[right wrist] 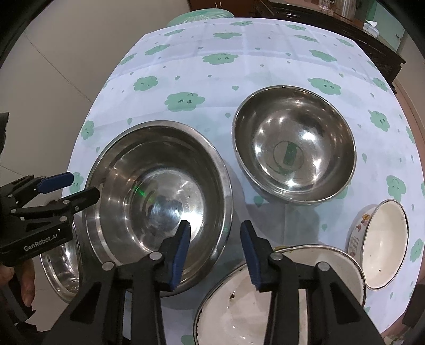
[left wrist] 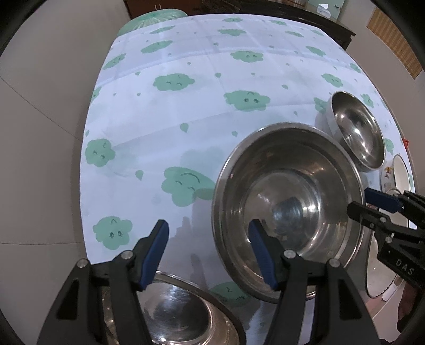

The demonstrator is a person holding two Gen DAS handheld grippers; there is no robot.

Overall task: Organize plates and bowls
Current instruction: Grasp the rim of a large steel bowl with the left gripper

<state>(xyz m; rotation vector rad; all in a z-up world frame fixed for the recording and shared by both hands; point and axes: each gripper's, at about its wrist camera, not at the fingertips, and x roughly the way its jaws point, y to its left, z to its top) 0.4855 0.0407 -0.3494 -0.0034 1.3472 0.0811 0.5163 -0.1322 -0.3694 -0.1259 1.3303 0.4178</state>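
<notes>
A large steel bowl (left wrist: 292,164) (right wrist: 159,148) stands on the cloud-print tablecloth (left wrist: 186,111). My left gripper (left wrist: 208,225) (right wrist: 83,185) is open and straddles the bowl's left rim, one finger inside and one outside. My right gripper (right wrist: 215,225) (left wrist: 360,200) is open over the opposite rim, its left finger inside the bowl and its right finger outside. Neither pair of pads touches the rim. A second steel bowl (right wrist: 294,148) (left wrist: 358,132) sits beyond it to the right.
A smaller steel bowl (left wrist: 172,313) (right wrist: 61,270) lies at the table's near left edge under my left gripper. A wide white enamel bowl (right wrist: 265,292) and a small white bowl (right wrist: 385,244) sit near right. A green stool (left wrist: 154,16) and dark cabinet (right wrist: 372,34) stand behind.
</notes>
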